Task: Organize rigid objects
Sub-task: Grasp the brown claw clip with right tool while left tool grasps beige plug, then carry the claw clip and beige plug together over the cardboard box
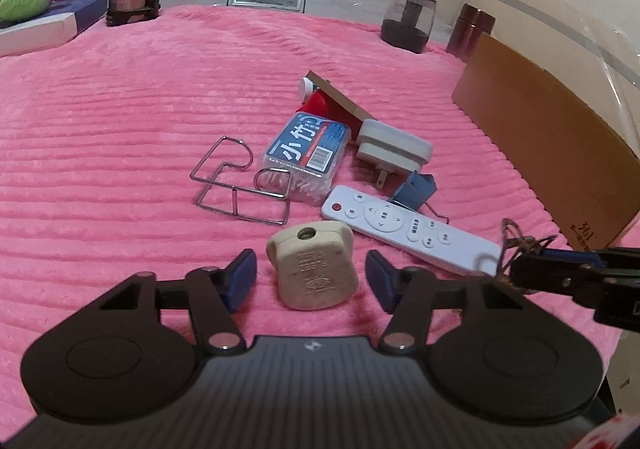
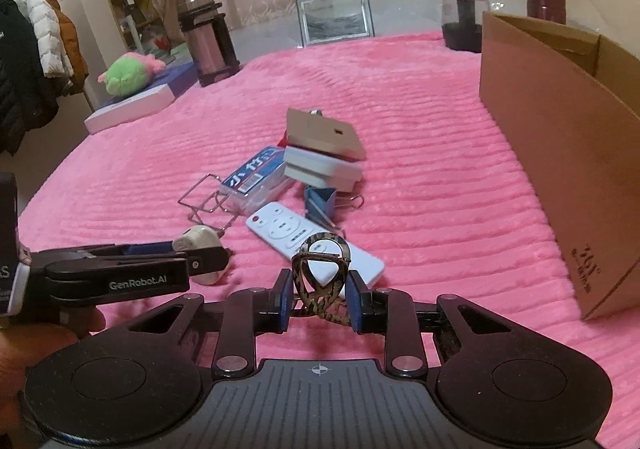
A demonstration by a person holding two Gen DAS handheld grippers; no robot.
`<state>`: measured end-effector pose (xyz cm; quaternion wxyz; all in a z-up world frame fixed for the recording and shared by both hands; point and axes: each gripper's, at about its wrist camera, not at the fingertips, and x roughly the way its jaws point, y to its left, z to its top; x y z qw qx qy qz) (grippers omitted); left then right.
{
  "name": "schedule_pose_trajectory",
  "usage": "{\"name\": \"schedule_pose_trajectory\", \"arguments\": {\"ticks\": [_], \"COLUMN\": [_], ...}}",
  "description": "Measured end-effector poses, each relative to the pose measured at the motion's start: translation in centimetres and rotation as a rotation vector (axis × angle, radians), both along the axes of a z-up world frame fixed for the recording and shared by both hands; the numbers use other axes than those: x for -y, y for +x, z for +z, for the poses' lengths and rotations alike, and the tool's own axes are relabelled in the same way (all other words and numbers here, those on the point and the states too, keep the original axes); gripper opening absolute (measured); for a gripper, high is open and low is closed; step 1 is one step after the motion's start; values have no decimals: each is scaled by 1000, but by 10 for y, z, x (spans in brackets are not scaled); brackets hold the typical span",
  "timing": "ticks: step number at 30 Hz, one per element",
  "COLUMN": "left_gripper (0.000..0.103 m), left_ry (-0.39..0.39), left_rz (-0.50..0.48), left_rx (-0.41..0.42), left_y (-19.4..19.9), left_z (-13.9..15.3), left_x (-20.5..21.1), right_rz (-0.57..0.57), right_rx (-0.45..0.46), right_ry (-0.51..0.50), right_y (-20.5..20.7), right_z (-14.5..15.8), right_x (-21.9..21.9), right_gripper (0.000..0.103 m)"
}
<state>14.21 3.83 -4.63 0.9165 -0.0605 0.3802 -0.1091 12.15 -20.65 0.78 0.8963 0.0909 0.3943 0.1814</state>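
Observation:
My left gripper (image 1: 311,281) is open, its blue pads on either side of a beige plug (image 1: 313,264) lying on the pink blanket, not touching it. My right gripper (image 2: 319,299) is shut on a brown patterned hair clip (image 2: 320,277), held just above the blanket; it shows at the right edge of the left wrist view (image 1: 520,253). Ahead lie a white remote (image 1: 404,227), a wire rack (image 1: 236,185), a clear toothpick box with a blue label (image 1: 306,155), a white charger (image 1: 390,147), a blue binder clip (image 1: 416,191) and a small brown card box (image 2: 322,133).
An open cardboard box (image 2: 560,137) stands at the right. At the back are a picture frame (image 2: 336,17), a dark jar (image 2: 464,19), a pink thermos (image 2: 206,43) and a green plush toy (image 2: 128,75) on a flat box. The left gripper's arm (image 2: 120,273) crosses the right wrist view.

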Motion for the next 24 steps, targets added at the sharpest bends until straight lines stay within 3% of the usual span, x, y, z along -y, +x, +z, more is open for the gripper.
{"name": "schedule_pose_trajectory", "arguments": {"ticks": [6, 13, 24], "left_gripper": [38, 38, 38], "left_ry": [-3, 11, 118], "left_rz": [13, -21, -251], "left_rx": [-13, -21, 21], "left_y": [1, -1, 2], "left_z": [-1, 4, 52], "left_x": [1, 2, 23], "right_rz": [-5, 4, 99], "right_rx": [4, 16, 137], "right_ry": [5, 7, 36], "right_y": [1, 2, 3], "right_z": [-2, -1, 35], "right_x": [6, 13, 38], "right_gripper": [24, 24, 24]}}
